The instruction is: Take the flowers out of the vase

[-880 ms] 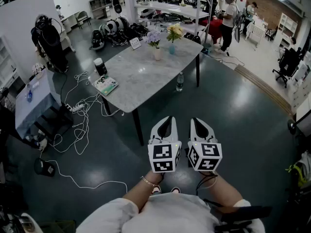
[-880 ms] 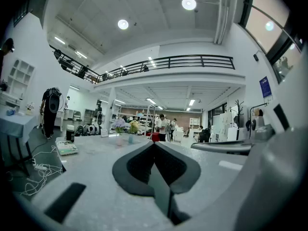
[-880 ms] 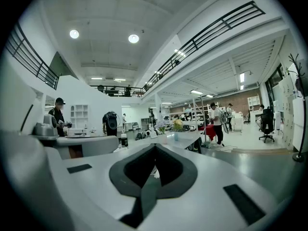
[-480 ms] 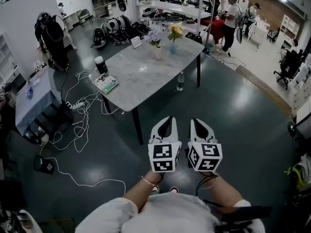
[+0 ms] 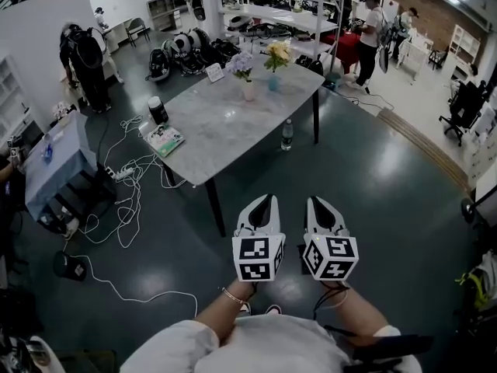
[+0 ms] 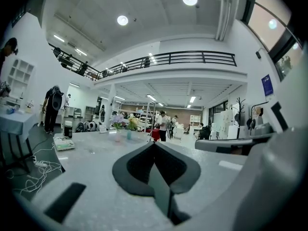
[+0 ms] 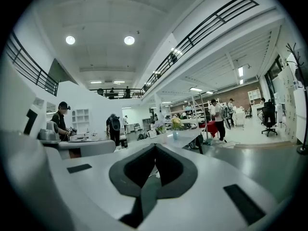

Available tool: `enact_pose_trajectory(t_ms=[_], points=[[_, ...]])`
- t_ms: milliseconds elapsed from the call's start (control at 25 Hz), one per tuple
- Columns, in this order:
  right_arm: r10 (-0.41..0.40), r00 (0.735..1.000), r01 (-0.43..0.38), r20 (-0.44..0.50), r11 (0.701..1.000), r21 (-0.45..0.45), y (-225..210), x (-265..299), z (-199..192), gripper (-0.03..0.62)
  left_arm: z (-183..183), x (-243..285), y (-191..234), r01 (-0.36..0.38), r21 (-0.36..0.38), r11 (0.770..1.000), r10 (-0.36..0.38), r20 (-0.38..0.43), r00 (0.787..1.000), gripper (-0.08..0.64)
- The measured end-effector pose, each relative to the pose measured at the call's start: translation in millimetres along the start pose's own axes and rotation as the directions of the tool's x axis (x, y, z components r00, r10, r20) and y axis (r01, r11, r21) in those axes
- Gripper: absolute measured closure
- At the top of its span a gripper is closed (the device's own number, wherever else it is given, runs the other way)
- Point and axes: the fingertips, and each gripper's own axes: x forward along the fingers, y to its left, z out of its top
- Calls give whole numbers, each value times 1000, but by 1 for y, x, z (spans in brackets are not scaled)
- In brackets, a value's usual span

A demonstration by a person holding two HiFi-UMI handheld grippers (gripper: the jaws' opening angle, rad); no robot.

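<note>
Flowers (image 5: 241,63), lilac, in a white vase (image 5: 248,90), just beside a yellow bunch (image 5: 278,53) in a blue vase (image 5: 273,82), stand upper centre on the marble table (image 5: 225,130). Lower centre, left tool (image 5: 266,200) and right tool (image 5: 315,202) are closed, empty.

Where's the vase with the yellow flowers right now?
In the head view the blue vase stands at the far end of the marble table, just right of the white vase of purple flowers.

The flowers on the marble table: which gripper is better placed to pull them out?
Left, but only slightly. The left gripper and right gripper are both shut, empty, side by side, well short of the table. The left lines up more closely with the flowers in the head view.
</note>
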Motion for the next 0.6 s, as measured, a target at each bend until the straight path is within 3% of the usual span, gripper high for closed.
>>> enact_pose_trajectory(t_ms=[320, 600], points=[[11, 1000, -11, -11, 1000, 8, -48, -1, -1, 588, -6, 21, -24, -11, 14, 1000, 11, -8, 1000, 558], [67, 998, -67, -8, 998, 11, -58, 15, 4, 588, -3, 41, -23, -27, 25, 999, 28, -10, 1000, 558]])
